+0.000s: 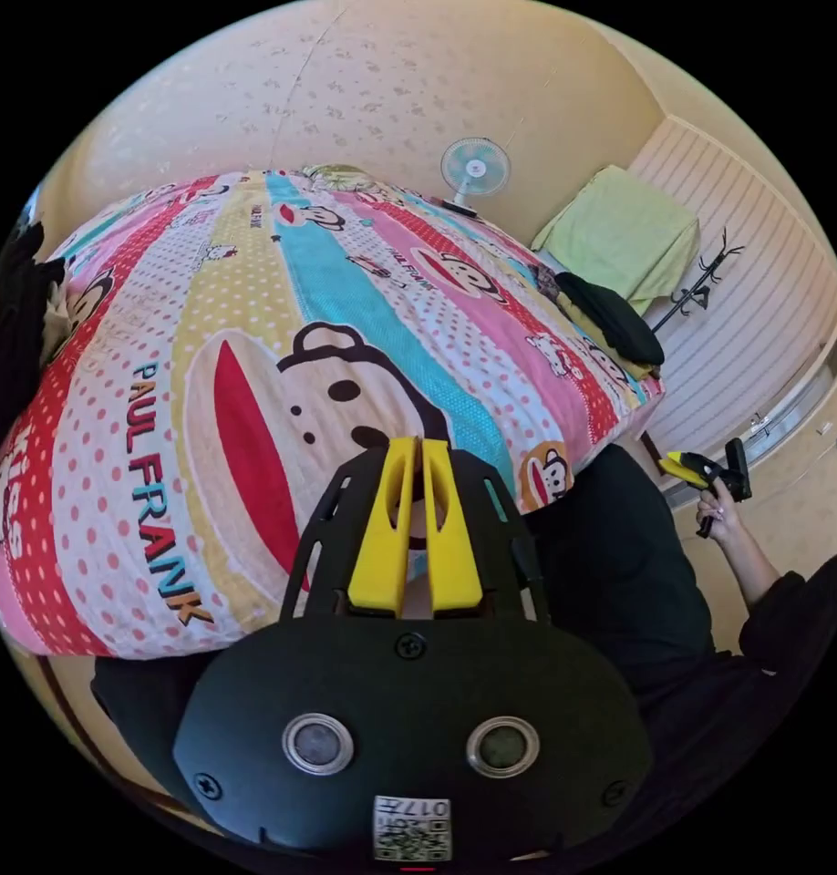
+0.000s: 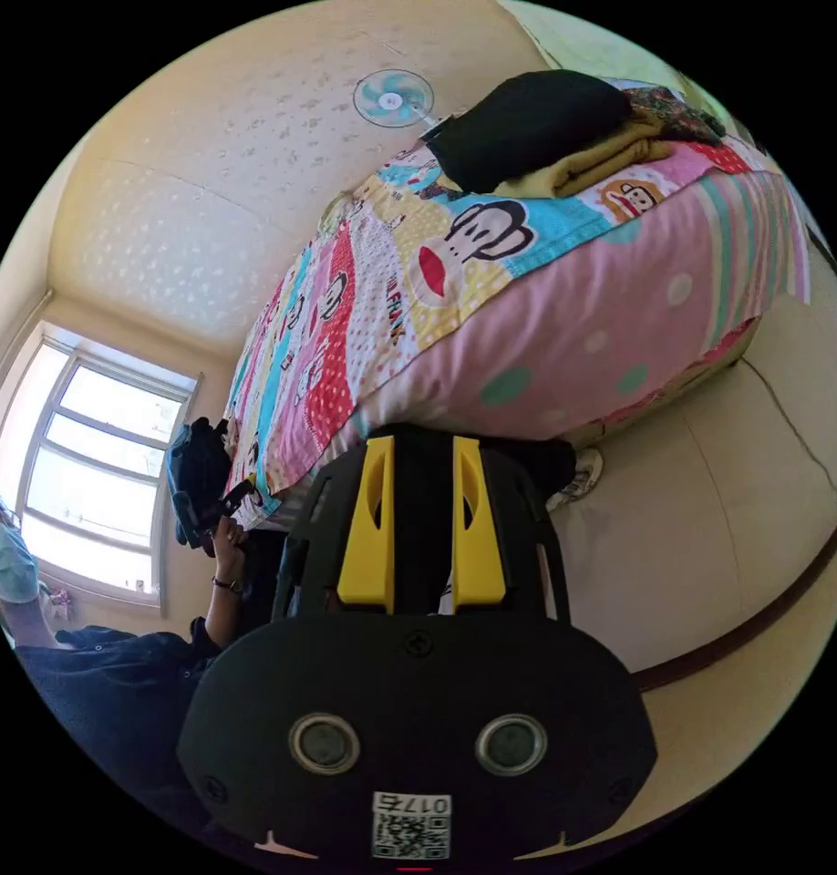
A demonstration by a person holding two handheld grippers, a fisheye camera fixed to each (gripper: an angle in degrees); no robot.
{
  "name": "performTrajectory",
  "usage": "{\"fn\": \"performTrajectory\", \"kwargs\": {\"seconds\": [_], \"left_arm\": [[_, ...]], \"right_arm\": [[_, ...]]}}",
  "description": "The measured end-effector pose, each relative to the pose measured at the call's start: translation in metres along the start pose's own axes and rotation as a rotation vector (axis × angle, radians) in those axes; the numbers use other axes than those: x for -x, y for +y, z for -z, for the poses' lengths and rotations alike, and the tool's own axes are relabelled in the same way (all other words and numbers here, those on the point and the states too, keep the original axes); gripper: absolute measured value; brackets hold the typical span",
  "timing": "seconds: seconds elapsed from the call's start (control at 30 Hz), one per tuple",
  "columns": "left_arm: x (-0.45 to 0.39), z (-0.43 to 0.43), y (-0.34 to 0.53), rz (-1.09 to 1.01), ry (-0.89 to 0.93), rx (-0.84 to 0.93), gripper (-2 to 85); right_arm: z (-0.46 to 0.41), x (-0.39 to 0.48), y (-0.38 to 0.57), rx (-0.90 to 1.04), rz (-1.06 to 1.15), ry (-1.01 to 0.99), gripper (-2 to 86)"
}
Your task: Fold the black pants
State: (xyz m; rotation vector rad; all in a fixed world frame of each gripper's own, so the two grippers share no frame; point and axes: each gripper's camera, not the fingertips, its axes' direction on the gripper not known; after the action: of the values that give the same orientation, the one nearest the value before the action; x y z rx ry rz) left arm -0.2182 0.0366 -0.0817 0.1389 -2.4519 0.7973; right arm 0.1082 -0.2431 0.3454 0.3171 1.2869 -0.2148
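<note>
Left gripper view: left gripper [image 1: 416,448] has its yellow jaws pressed together at the tips, nothing between them, held above the near edge of the bed [image 1: 254,365]. The bed wears a striped cartoon-print cover w/ monkey faces. Black pants [image 1: 614,317] lie folded at the far right corner, on top of a yellow-olive garment [image 1: 619,360], a compact bundle w/ its long axis running along the bed's right edge toward the corner. A green cloth [image 1: 624,232] sits behind that stack, a small fan [image 1: 474,170] at the wall. More dark fabric [image 1: 13,319] at the bed's left rim; can't tell what it is. Right gripper [image 1: 687,469] shows at right, off the bed, in the person's hand [image 1: 721,515]; jaw gap unclear from here.

Right gripper view: right gripper [image 2: 421,460] has jaws parted w/ a clear gap, holding nothing, pointed at the side of the bed [image 2: 564,355]. Pants [image 2: 528,118] sit on the bed's top near the corner, over the yellow garment [image 2: 601,159], long axis roughly along the bed edge, fan [image 2: 393,98] just beyond. Left gripper [image 2: 195,478] shows at left by the window [image 2: 90,483], in a hand [image 2: 225,538]; its jaws aren't readable here. Pale floor [image 2: 710,547] to the right.
</note>
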Motion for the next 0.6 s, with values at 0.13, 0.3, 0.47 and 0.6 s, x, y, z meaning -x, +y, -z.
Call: {"fn": "performTrajectory", "kwargs": {"seconds": [0.13,0.3,0.47,0.6], "left_arm": [[0.030,-0.010,0.018,0.106,0.149,-0.041,-0.9],[0.040,-0.020,0.032,0.147,0.174,-0.071,-0.8],[0.041,-0.029,0.039,0.147,0.147,-0.084,-0.7],[0.052,-0.035,0.045,0.175,0.187,-0.104,-0.6]], "right_arm": [[0.018,-0.034,-0.024,-0.018,-0.034,-0.049,10.3],[0.057,-0.014,-0.117,-0.097,0.061,-0.001,11.9],[0.069,0.008,-0.222,-0.179,0.014,-0.004,13.9],[0.122,-0.005,-0.270,-0.547,-0.134,0.151,14.1]]}}
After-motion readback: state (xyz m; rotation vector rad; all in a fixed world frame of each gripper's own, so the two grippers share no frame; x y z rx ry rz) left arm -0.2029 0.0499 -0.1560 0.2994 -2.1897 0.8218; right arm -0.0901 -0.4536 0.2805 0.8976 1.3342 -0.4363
